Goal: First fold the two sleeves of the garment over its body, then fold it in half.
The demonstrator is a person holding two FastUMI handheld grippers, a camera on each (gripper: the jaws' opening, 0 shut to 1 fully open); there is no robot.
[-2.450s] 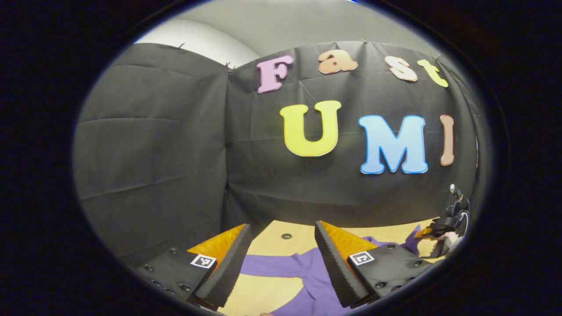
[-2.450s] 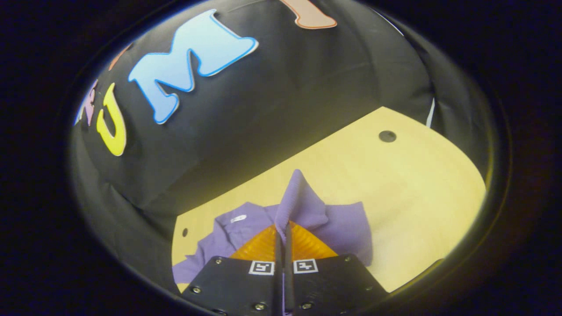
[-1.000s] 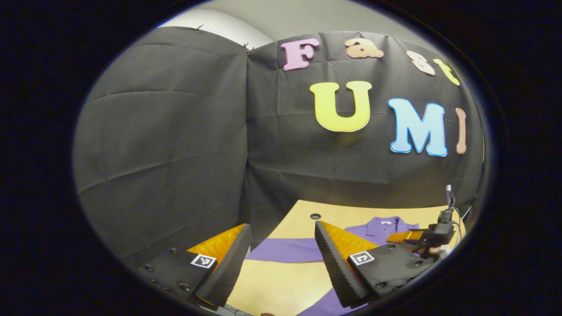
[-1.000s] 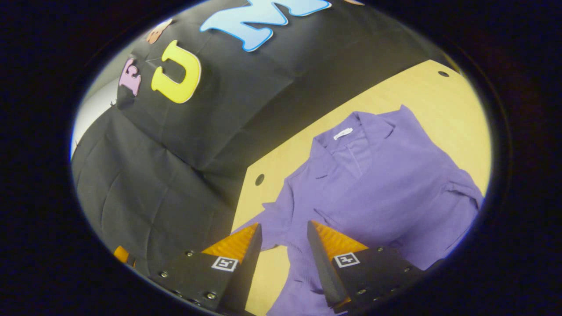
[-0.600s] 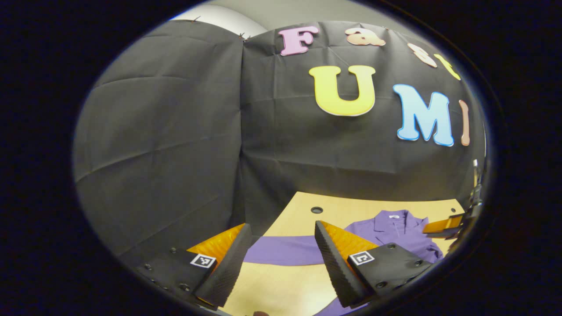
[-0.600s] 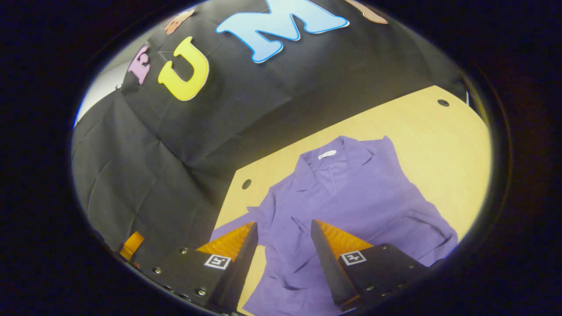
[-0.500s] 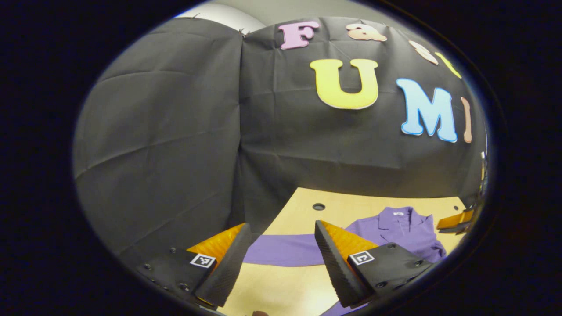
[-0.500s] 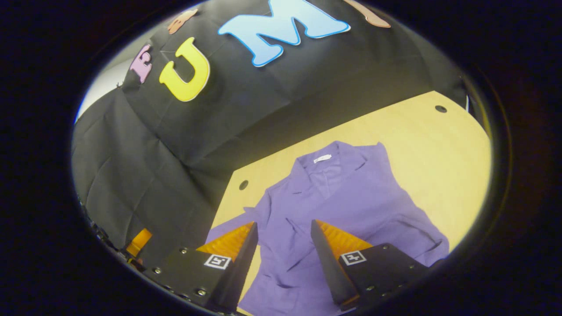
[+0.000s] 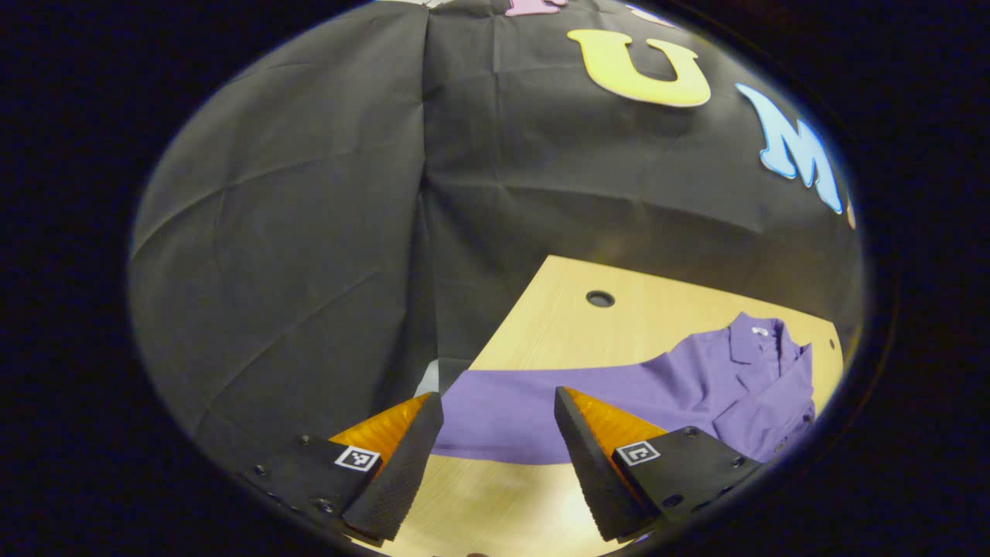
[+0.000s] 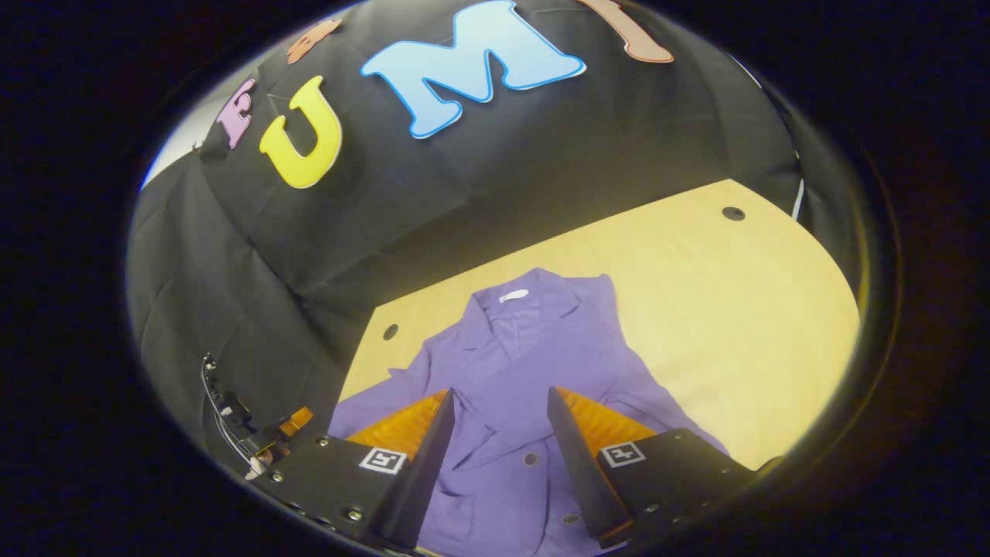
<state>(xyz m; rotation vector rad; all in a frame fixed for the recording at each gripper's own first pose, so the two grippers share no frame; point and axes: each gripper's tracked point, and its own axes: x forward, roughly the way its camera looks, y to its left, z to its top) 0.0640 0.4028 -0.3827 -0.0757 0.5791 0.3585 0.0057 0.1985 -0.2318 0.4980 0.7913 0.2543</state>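
On the pale wooden table (image 10: 696, 309) we see the purple shirt (image 10: 541, 348) lying flat, its sleeve (image 9: 526, 402) stretched out sideways. Our left gripper (image 9: 495, 456) and right gripper (image 10: 495, 456) hover spread, holding nothing.

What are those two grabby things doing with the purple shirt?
A person is folding a purple shirt on a wooden table with a gripper in each hand. One sleeve is folded over the shirt's body. The other sleeve lies stretched out flat. The left gripper is open just above it, and the right gripper is open over the shirt's front.
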